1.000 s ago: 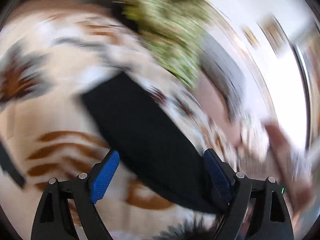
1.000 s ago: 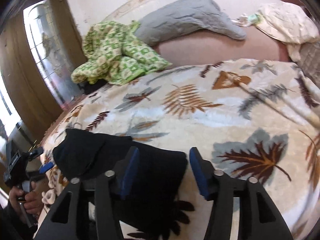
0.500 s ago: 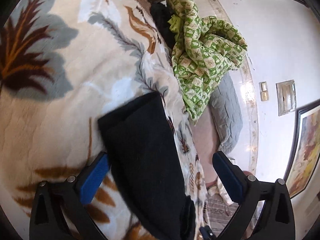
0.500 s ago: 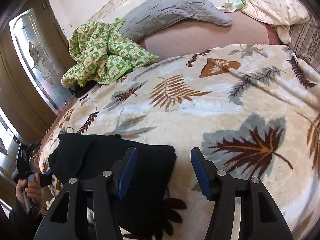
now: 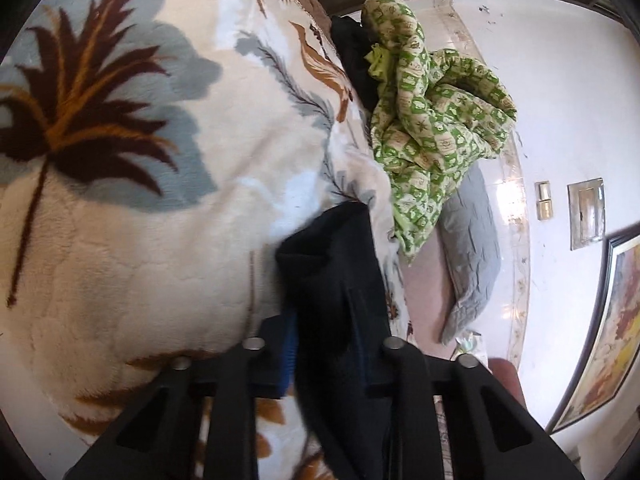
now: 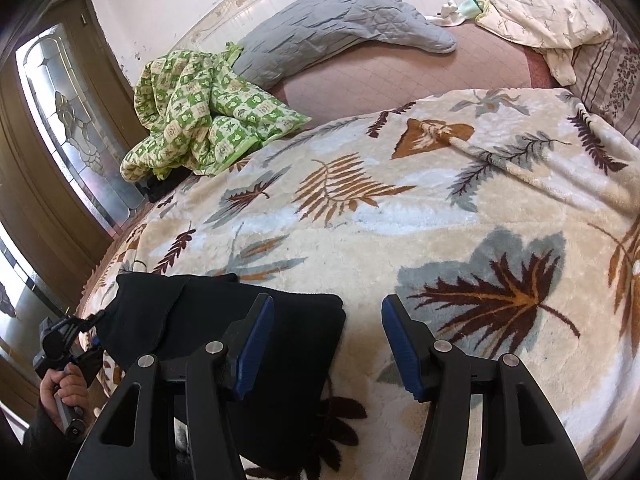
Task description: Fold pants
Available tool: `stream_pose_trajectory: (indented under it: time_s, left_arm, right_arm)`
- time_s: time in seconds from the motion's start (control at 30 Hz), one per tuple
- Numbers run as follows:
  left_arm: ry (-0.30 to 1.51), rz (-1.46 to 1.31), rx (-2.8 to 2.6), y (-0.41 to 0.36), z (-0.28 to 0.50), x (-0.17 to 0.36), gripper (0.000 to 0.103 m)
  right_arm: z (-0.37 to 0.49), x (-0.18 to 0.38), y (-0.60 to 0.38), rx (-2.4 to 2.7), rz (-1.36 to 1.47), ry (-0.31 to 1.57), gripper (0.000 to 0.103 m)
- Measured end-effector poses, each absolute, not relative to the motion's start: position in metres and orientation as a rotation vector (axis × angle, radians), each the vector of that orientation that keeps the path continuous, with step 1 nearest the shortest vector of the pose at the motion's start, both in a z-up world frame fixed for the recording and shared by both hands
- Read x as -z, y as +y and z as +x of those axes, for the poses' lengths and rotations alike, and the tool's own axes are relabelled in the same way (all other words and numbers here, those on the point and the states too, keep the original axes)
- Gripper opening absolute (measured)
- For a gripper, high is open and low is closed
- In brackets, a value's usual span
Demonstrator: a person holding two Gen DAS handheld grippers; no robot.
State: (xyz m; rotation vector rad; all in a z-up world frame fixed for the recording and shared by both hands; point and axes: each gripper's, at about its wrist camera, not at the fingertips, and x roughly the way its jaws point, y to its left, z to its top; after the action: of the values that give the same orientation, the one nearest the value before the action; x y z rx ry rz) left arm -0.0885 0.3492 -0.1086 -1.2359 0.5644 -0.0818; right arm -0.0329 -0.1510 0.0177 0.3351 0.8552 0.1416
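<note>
Pants: black fabric pants [image 6: 224, 332], folded, lying on cream leaf-print plush blanket [image 6: 420, 216].
Left gripper [image 5: 326, 344]: fingers pinched onto the pants' end.
Right gripper [image 6: 328, 344]: fingers wide, empty; pants under the left finger.

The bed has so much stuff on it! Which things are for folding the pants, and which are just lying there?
For the job:
- black pants
- left gripper, fingers closed on the pants
- right gripper, open by the pants
- leaf blanket they lie on

Just lying about:
- green checked quilt
- grey quilt
- cream pillow
- wall picture
</note>
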Motion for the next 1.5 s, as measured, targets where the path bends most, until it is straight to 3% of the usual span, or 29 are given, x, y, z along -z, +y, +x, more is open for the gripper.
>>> stream_pose_trajectory:
  time_s: [0.13,0.37,0.47,1.1,1.5]
  left_arm:
    - [0.562,-1.148,0.054,0.343,-0.092,0.095,0.009]
    - [0.507,-0.453,-0.020,0.262,-0.102,0.019,0.008]
    - [0.489,-0.312,0.080,0.223,-0.107,0.001,0.008]
    - [0.684,0.011,0.667,0.052,-0.113,-0.058,0.008]
    - [0.903,0.166,0.667,-0.034,-0.048,-0.056,0.008]
  right_arm:
    - [-0.033,-0.018,-0.155,-0.129,0.346,0.851,0.058]
    - [-0.034,-0.017,-0.164,-0.115,0.385,0.852,0.058]
    - [-0.034,-0.017,-0.167,-0.107,0.395,0.851,0.058]
    - [-0.041,-0.020,-0.187,-0.079,0.482,0.843,0.058]
    - [-0.043,-0.019,-0.198,-0.034,0.502,0.859,0.058]
